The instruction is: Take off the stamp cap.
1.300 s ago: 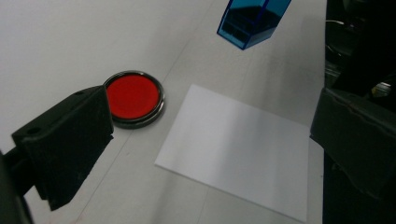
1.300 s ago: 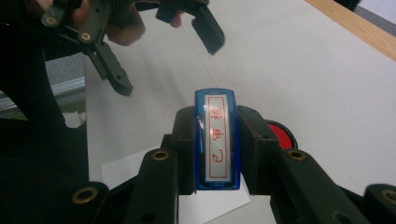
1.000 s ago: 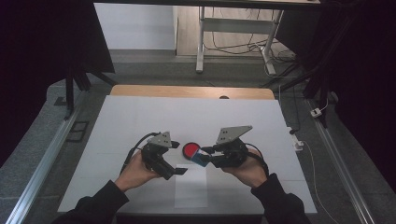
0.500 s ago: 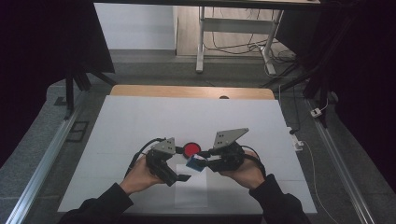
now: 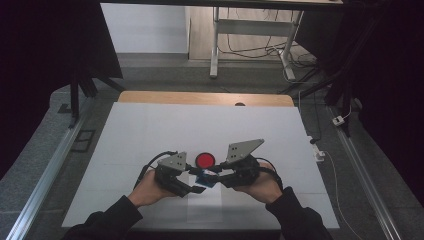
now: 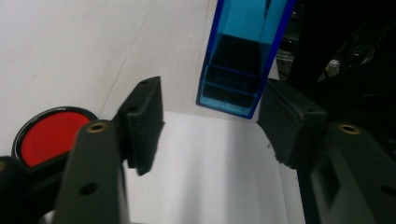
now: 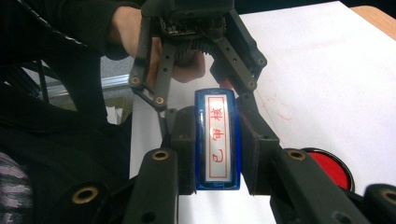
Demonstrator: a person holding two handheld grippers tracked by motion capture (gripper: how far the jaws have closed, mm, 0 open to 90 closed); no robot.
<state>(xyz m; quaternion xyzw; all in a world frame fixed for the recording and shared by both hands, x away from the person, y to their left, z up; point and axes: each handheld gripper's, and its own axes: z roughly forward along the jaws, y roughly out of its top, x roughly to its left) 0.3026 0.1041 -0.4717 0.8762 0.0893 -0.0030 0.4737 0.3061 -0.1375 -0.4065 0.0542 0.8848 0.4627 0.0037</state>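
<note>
Step in hand: a handover or a two-handed pull on the blue stamp [image 7: 217, 140]; I judge that the left gripper [image 5: 196, 188] is coming in to take the stamp's far end, perhaps a cap, while the right gripper [image 5: 214, 176] keeps the body fast.
Stamp: a slim translucent blue block with a white label bearing red characters; held just above the white table sheet [image 5: 150, 130], between the two hands, with the round red ink pad [image 5: 204, 160] just beyond it on the sheet.
Right gripper: clamped on the stamp; in the right gripper view its two pads press both long sides and the label faces the camera.
Left gripper: its jaws have just been closing; in the left gripper view the stamp's end [image 6: 243, 60] stands ahead of the pads, between their lines but with a gap on each side, so nothing is gripped yet.
Next move calls for: the left jaws to slide a little further along the stamp's end and square to it, then finish closing; the right must not slacken until the left has a firm hold.
Pose: both forearms come in low from the near edge; the left hand [image 5: 146, 187] and right hand [image 5: 260, 184] face each other, grippers roughly level, tips nearly meeting over the sheet's near middle.
Risk: a skewed bite on smooth plastic could twist the stamp out.
</note>
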